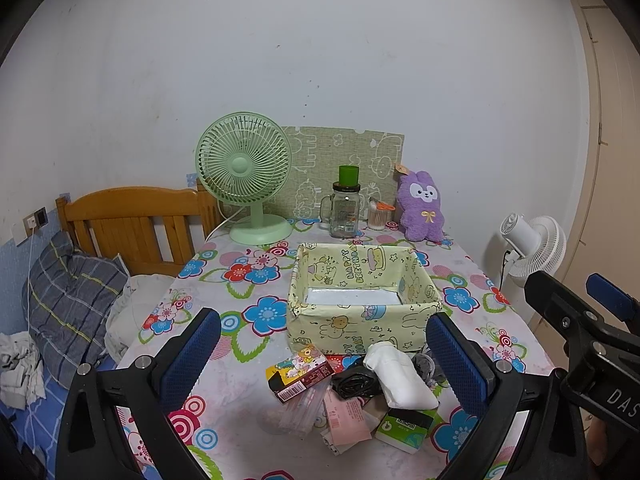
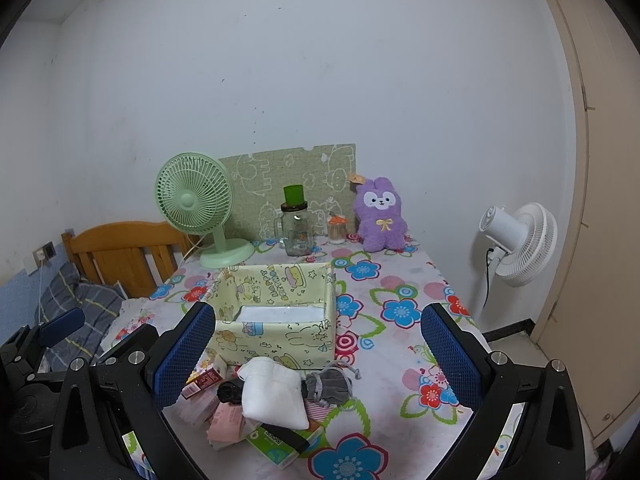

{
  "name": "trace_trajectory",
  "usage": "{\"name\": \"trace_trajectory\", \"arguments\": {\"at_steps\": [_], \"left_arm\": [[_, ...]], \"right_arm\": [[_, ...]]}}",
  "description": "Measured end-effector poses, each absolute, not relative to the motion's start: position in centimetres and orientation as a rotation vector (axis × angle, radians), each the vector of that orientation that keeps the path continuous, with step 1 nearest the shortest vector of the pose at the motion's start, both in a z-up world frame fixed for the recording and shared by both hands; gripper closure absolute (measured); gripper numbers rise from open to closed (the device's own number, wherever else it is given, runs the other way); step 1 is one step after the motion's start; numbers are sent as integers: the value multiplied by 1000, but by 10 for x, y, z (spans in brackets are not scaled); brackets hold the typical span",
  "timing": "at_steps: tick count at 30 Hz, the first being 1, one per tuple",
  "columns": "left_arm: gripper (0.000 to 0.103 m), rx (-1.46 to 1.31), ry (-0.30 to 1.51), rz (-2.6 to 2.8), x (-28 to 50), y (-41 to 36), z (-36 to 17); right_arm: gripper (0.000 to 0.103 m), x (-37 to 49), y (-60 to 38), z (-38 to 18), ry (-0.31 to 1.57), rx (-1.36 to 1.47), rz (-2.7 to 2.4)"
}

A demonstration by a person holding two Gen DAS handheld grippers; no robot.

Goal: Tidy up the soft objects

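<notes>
Grey drawstring pouch (image 2: 330, 386) plain rightward, seemingly half-hidden leftward.

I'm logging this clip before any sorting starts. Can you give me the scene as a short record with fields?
surface: table with floral cloth
container: yellow fabric box, open top, no loose items visible inside
pile in front of box: white pouch, grey drawstring pouch, green tissue pack
back of table: purple plush, green fan
left hand-held gripper: open, holding nothing
right hand-held gripper: open, holding nothing
</notes>
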State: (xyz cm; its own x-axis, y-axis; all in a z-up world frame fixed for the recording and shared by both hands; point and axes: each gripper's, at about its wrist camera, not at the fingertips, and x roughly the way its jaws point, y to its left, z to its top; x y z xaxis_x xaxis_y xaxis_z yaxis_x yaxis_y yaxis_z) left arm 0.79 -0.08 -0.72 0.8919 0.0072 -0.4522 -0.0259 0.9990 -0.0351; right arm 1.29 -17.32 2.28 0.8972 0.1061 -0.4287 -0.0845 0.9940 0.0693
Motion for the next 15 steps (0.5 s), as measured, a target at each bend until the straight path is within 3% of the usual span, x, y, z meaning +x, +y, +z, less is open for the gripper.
{"name": "trace_trajectory", "arguments": {"at_steps": [15], "left_arm": [[0, -50, 474, 23, 9, 2, -10]], "right_arm": [[0, 13, -171, 24, 448, 49, 108]]}}
